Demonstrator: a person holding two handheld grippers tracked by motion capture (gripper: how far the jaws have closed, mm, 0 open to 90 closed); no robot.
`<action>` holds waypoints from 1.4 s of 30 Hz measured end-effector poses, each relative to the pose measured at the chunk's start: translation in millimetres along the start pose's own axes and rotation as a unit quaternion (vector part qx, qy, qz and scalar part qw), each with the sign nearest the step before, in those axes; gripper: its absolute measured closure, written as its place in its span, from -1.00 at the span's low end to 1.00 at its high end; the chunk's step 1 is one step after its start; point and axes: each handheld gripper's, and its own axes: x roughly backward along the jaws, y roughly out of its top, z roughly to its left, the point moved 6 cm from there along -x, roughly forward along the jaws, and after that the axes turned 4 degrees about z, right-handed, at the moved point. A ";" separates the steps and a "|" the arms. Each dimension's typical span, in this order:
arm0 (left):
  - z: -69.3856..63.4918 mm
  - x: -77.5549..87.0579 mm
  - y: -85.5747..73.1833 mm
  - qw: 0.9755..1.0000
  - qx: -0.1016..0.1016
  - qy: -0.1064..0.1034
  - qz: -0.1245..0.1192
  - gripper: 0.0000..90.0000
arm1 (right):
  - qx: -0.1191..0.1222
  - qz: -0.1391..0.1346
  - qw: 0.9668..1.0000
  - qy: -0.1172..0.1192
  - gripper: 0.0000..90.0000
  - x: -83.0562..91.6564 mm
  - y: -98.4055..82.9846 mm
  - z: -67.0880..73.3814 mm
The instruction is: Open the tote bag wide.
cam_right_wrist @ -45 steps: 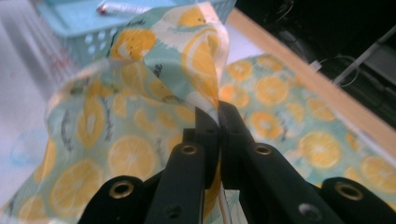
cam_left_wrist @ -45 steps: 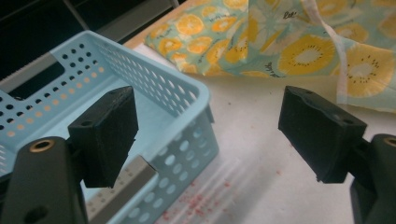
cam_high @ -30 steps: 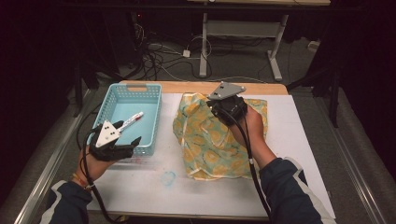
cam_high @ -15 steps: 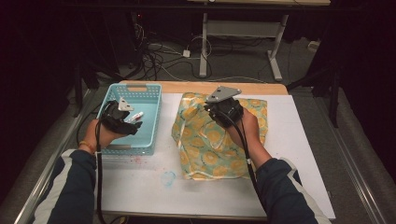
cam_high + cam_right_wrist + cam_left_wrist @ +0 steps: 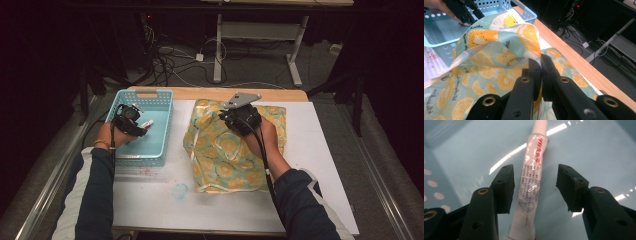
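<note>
One tube (image 5: 530,185) lies in one blue basket (image 5: 159,102) at nine o'clock, between the left gripper (image 5: 535,186)'s closing, not-yet-touching jaws. The right gripper (image 5: 541,65) pinches one citrus-print cloth (image 5: 486,62).

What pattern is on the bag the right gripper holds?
Orange and lemon slices on pale mint fabric bag; clearest in the right gripper view.
</note>
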 end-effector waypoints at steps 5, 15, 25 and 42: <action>-1.0 -4.1 0.6 1.000 0.002 -0.001 0.006 0.31 | -0.001 -0.001 1.000 -0.006 1.00 0.6 0.3 -1.5; -7.7 -0.7 2.0 0.999 -0.024 0.018 0.016 0.55 | 0.001 -0.003 1.000 -0.006 1.00 2.3 0.9 0.8; -11.9 27.7 10.6 0.996 -0.023 0.032 -0.078 0.55 | -0.007 0.001 1.000 -0.007 1.00 1.6 -3.3 -0.7; -117.0 128.2 -3.5 0.936 -0.118 -0.036 -0.329 0.56 | -0.011 0.021 1.000 -0.015 1.00 -1.8 -8.6 -0.9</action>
